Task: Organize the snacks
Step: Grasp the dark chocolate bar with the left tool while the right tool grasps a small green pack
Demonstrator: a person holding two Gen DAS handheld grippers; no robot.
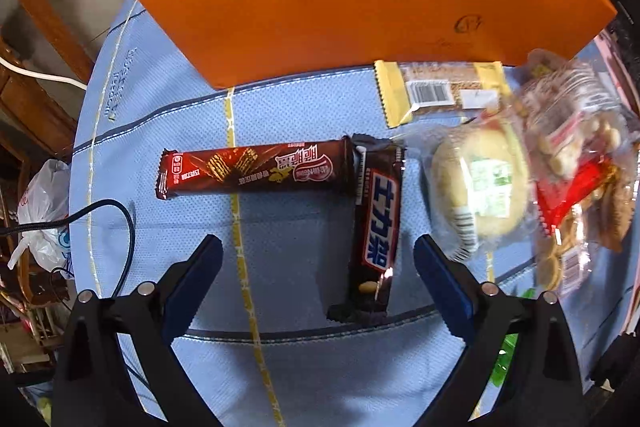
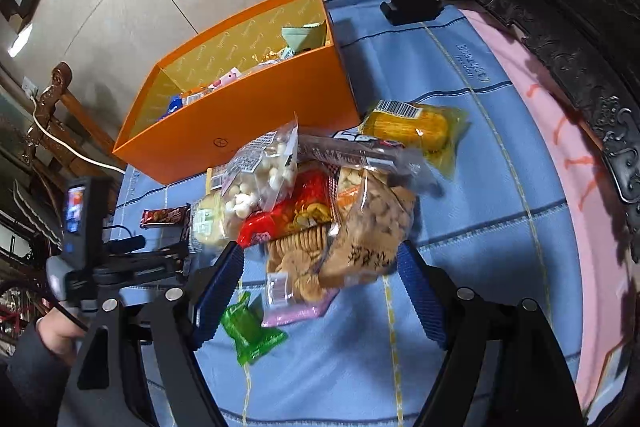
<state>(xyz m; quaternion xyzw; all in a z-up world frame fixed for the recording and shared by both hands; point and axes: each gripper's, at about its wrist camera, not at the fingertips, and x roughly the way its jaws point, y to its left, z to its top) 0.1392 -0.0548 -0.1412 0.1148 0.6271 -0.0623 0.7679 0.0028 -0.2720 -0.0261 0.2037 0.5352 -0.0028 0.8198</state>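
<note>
Both grippers stand open and empty. The left gripper (image 1: 316,267) hangs over the dark chocolate bar (image 1: 376,223), which touches the red wafer bar (image 1: 256,169) on the blue-clothed counter (image 1: 192,115). The right gripper (image 2: 320,283) hovers above the snack pile (image 2: 320,203) near the orange box (image 2: 256,123). A careless closing could drag the neighbouring bar or topple the slippery bags.

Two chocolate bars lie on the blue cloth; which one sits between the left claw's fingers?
The dark brown bar with blue lettering, lying lengthwise between the open left claw. The longer red wafer bar lies crosswise beyond it.
</note>
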